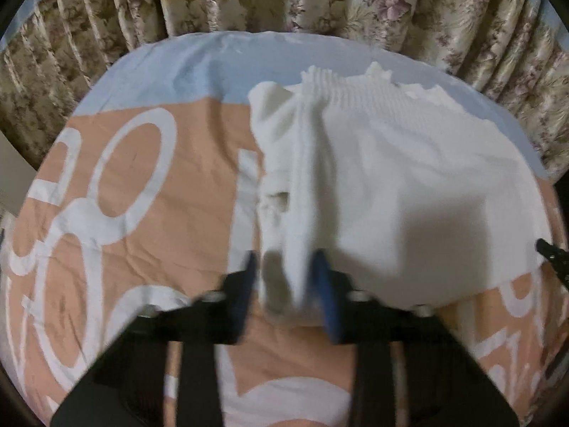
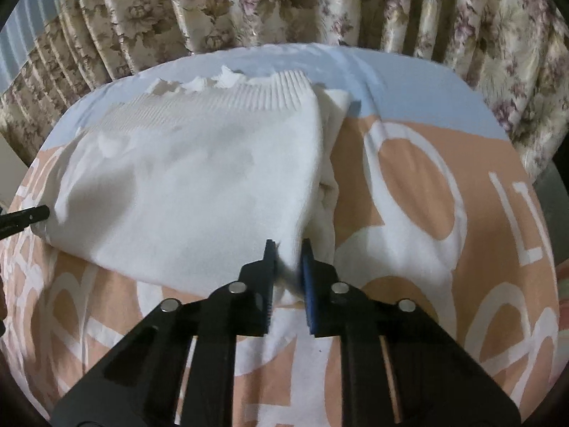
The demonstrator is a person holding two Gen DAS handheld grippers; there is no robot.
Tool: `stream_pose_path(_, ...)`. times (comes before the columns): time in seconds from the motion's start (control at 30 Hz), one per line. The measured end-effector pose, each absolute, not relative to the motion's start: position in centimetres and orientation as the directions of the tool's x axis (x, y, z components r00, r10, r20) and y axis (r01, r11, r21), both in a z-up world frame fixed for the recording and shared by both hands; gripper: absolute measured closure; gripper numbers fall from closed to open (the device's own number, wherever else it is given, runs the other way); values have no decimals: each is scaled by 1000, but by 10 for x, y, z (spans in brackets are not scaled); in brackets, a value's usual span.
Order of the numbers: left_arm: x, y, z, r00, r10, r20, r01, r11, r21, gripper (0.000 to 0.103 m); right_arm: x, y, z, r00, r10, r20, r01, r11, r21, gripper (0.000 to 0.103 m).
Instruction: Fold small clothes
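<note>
White knit fabric, a small garment (image 2: 185, 178), lies on a peach bed sheet (image 2: 444, 163) printed with big white letters and rings, its long axis running across from one gripper to the other and its ribbed hem (image 2: 231, 99) turned toward the flowered curtain (image 2: 284, 3) at the far side. The left gripper (image 1: 287, 277) has its blue-padded fingers (image 1: 325, 295) drawn narrow on a raised fold at the garment's near left corner, the cloth pinched up into a ridge between them. The right gripper (image 2: 288, 270) has its fingers (image 2: 308, 284) nearly together, clamped on the near right corner. Each gripper's tip shows at the edge of the other's view. Motion blur softens the left view, the layers bunched under the left fold are hard to separate, and the garment's far edge is crumpled and indistinct.
</note>
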State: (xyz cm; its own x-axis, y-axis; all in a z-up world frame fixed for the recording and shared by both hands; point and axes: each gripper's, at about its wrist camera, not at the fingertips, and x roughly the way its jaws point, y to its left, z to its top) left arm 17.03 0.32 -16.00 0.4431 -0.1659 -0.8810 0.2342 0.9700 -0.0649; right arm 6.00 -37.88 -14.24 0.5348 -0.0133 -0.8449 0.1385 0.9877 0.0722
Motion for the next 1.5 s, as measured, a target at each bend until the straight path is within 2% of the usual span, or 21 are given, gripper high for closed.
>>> stream_pose_path(0.03,168,2,-158,444,-168,-880,242,968,-62,88,59,-377,-140,541,-20,-841,136,989,64,92)
stream_pose_path(0.17,159,5,-153,464,-147,-874,243,969,-34,91,52,-381,-133,553,-24,-833,125,991,55,92)
stream_pose_path(0.33,156,20,-161,436,-164,-885,229,971,-68,91,47,-394,-147,514,-7,-858,148,986,80,92)
stream_pose_path(0.43,153,15,-158,449,-140,-882,237,971,-34,88,47,-389,-149,510,-6,-860,149,986,81,91)
stream_pose_path(0.5,151,10,-148,471,-128,-873,241,970,-12,86,47,-388,-139,537,15,-843,140,984,107,87)
stream_pose_path(0.53,151,9,-144,480,-124,-868,243,970,-4,81,48,-387,-135,546,21,-837,136,984,113,86)
stream_pose_path(0.57,150,8,-140,490,-120,-864,246,969,4,67,48,-387,-128,557,30,-830,128,984,122,86)
stream_pose_path(0.6,150,7,-135,501,-120,-857,249,969,10,59,48,-387,-121,574,32,-818,126,984,127,85)
stream_pose_path(0.63,150,4,-128,515,-121,-848,248,969,12,44,49,-387,-116,586,35,-810,124,983,132,84)
stream_pose_path(0.67,150,2,-122,527,-124,-841,246,969,12,34,50,-386,-111,598,45,-800,119,983,143,81)
stream_pose_path(0.73,153,-5,-114,536,-133,-833,251,968,7,26,55,-385,-105,607,47,-793,118,982,148,72)
stream_pose_path(0.8,156,-15,-110,541,-133,-830,259,966,14,24,61,-382,-104,609,44,-792,112,984,140,60)
stream_pose_path(0.83,158,-23,-110,543,-126,-830,264,964,26,20,64,-379,-105,604,38,-796,110,985,130,57)
stream_pose_path(0.9,164,-38,-111,533,-123,-837,281,959,38,17,69,-376,-107,597,27,-801,106,988,112,42)
stream_pose_path(0.93,166,-42,-112,529,-125,-839,286,957,38,17,71,-374,-108,597,23,-802,103,989,105,38)
stream_pose_path(1.0,171,-55,-115,527,-119,-842,293,955,49,12,76,-372,-108,597,9,-802,104,991,88,22)
stream_pose_path(1.07,173,-69,-117,533,-108,-839,309,948,75,11,80,-373,-109,592,-3,-806,115,990,81,13)
stream_pose_path(1.23,180,-91,-122,544,-104,-833,337,936,103,11,87,-380,-110,596,-24,-802,149,986,81,7)
stream_pose_path(1.5,205,-94,-128,534,-96,-840,282,957,69,11,105,-403,-123,594,7,-805,194,969,152,8)
